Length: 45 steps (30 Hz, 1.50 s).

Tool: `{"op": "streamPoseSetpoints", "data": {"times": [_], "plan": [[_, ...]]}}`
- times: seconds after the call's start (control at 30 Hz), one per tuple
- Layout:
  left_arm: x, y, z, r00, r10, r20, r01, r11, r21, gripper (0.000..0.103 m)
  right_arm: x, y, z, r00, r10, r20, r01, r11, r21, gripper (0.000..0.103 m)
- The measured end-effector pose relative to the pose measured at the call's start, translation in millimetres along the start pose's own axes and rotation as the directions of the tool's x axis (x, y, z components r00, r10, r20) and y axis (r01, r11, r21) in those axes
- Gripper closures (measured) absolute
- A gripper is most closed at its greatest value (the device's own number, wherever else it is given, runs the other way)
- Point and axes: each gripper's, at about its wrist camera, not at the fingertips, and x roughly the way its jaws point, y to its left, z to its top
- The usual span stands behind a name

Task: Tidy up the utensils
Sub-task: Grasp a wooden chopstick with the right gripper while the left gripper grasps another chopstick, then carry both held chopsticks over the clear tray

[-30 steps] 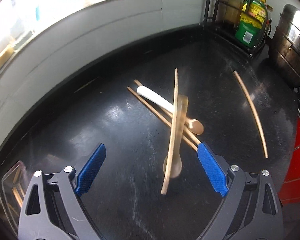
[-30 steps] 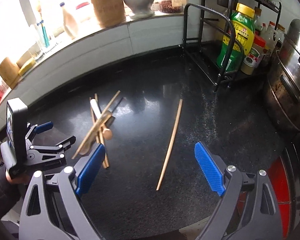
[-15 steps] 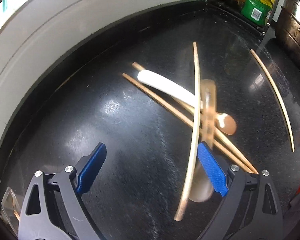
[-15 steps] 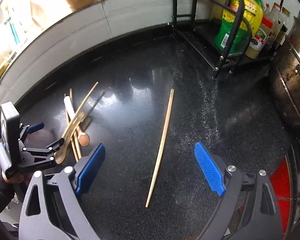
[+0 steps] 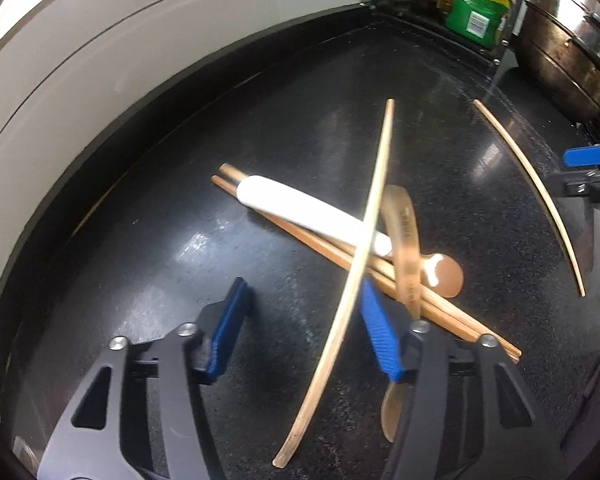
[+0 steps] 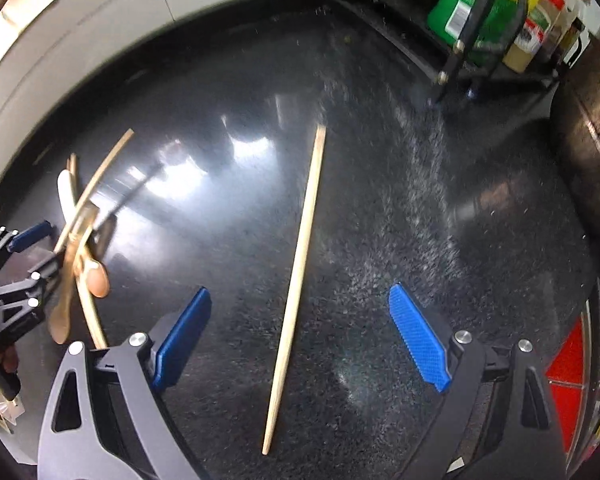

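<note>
On the black countertop lies a crossed pile: a white-handled spoon, a pair of brown chopsticks, an amber spoon and a long pale chopstick on top. My left gripper hovers low over the pile's near end. Its jaws are closing, with the pale chopstick between them close to the right pad; the pads do not squeeze it. A single pale chopstick lies apart. My right gripper stands open astride its near half, not touching it.
A black wire rack holding a green bottle and jars stands at the back right. A large metal pot sits at the right. A white tiled wall borders the counter's far side. Red surface at the right edge.
The left gripper came down closer to the pile and its jaws narrowed around the pale chopstick. The right gripper dropped lower over the single chopstick, jaws still wide.
</note>
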Motion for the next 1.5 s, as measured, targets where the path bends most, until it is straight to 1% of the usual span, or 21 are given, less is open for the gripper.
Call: {"op": "streamPoseSetpoints", "data": {"times": [0.07, 0.1, 0.17, 0.2, 0.23, 0.27, 0.3, 0.33, 0.37, 0.4, 0.43, 0.53, 0.6, 0.67, 0.77, 0.87, 0.9, 1.07, 1.17, 1.3, 1.5], "plan": [[-1.2, -3.1, -0.4, 1.000, -0.001, 0.006, 0.000, 1.000, 0.010, 0.071, 8.5, 1.9, -3.4, 1.000, -0.005, -0.015, 0.005, 1.000, -0.004, 0.018], [-2.2, -4.9, -0.7, 1.000, 0.005, 0.005, -0.005, 1.000, 0.011, 0.075, 12.8, 2.6, -5.6, 1.000, 0.001, -0.027, -0.001, 1.000, -0.003, 0.022], [-2.8, -7.8, -2.0, 1.000, 0.007, 0.007, -0.007, 1.000, 0.014, 0.087, 17.0, 5.6, -9.7, 1.000, -0.005, -0.012, 0.004, 1.000, -0.015, 0.026], [-3.5, -6.9, -3.1, 1.000, 0.011, 0.007, -0.011, 1.000, 0.015, 0.087, 18.0, 6.8, -10.0, 1.000, -0.003, -0.006, 0.003, 1.000, -0.016, 0.026], [-4.8, -6.0, -4.3, 1.000, 0.012, 0.006, -0.012, 1.000, 0.015, 0.090, 18.4, 7.6, -9.9, 1.000, -0.003, -0.002, 0.003, 1.000, -0.017, 0.026], [-4.9, -6.0, -3.8, 1.000, 0.011, 0.003, -0.011, 1.000, 0.013, 0.096, 18.0, 8.7, -10.1, 1.000, -0.001, 0.001, 0.001, 1.000, -0.019, 0.026], [-4.9, -6.3, -3.3, 1.000, 0.014, -0.001, -0.014, 1.000, 0.015, 0.097, 16.3, 10.5, -9.1, 1.000, 0.001, 0.009, -0.001, 1.000, -0.024, 0.032], [-5.0, -5.4, -3.3, 1.000, 0.015, -0.005, -0.015, 1.000, 0.011, 0.098, 13.8, 12.3, -7.7, 1.000, 0.006, 0.024, -0.005, 0.999, -0.035, 0.046], [-5.0, -5.1, -3.1, 1.000, 0.015, -0.010, -0.015, 1.000, 0.009, 0.098, 11.5, 13.9, -5.6, 0.999, 0.012, 0.033, -0.010, 0.999, -0.042, 0.058], [-4.6, -6.1, -2.7, 1.000, 0.017, -0.015, -0.017, 1.000, 0.006, 0.098, 11.4, 14.0, -3.9, 1.000, 0.014, 0.028, -0.012, 0.999, -0.044, 0.091], [-4.1, -6.0, -2.0, 0.999, 0.025, -0.021, -0.025, 1.000, 0.001, 0.098, 11.6, 14.4, -1.9, 1.000, 0.024, 0.016, -0.023, 0.999, -0.038, 0.095], [-7.8, -2.6, -0.6, 0.999, 0.031, -0.033, -0.033, 0.998, -0.060, 0.098, 11.1, 18.3, 1.4, 0.999, 0.035, 0.010, -0.034, 0.997, -0.063, 0.096], [-18.7, -0.4, -0.5, 0.998, 0.051, -0.025, -0.053, 0.994, -0.093, 0.098, 10.1, 18.5, 1.9, 0.998, 0.070, -0.004, -0.070, 0.996, -0.052, 0.096], [-33.2, 4.2, -0.9, 0.997, 0.069, -0.025, -0.072, 0.987, -0.146, 0.098, 0.6, 22.9, 2.7, 0.996, 0.086, 0.011, -0.085, 0.994, -0.073, 0.096], [-58.5, 9.3, -4.7, 0.995, 0.099, -0.023, -0.101, 0.973, -0.208, 0.098, -25.1, 32.1, 5.1, 0.992, 0.114, 0.050, -0.108, 0.987, -0.119, 0.096], [-90.9, 9.2, -8.2, 0.992, 0.128, -0.015, -0.127, 0.951, -0.283, 0.098, -53.5, 41.2, 7.7, 0.985, 0.148, 0.089, -0.132, 0.977, -0.168, 0.096], [-105.0, 7.0, -10.6, 0.989, 0.150, -0.011, -0.146, 0.940, -0.309, 0.098, -62.3, 43.3, 7.7, 0.982, 0.160, 0.100, -0.140, 0.974, -0.180, 0.096], [-151.5, -4.5, -23.6, 0.983, 0.184, 0.008, -0.166, 0.904, -0.395, 0.098, -111.1, 55.6, 0.0, 0.964, 0.219, 0.152, -0.176, 0.951, -0.252, 0.096], [-169.8, -10.5, -31.8, 0.979, 0.205, 0.009, -0.181, 0.883, -0.434, 0.098, -133.9, 63.8, -6.4, 0.954, 0.247, 0.168, -0.192, 0.938, -0.290, 0.096], [-193.0, -11.5, -52.1, 0.974, 0.228, -0.007, -0.201, 0.841, -0.503, 0.098, -162.3, 79.8, -18.6, 0.940, 0.285, 0.185, -0.209, 0.914, -0.347, 0.096], [-220.3, -9.9, -79.3, 0.960, 0.279, -0.030, -0.245, 0.783, -0.572, 0.098, -183.0, 101.5, -33.0, 0.923, 0.341, 0.180, -0.240, 0.874, -0.422, 0.096]]}}
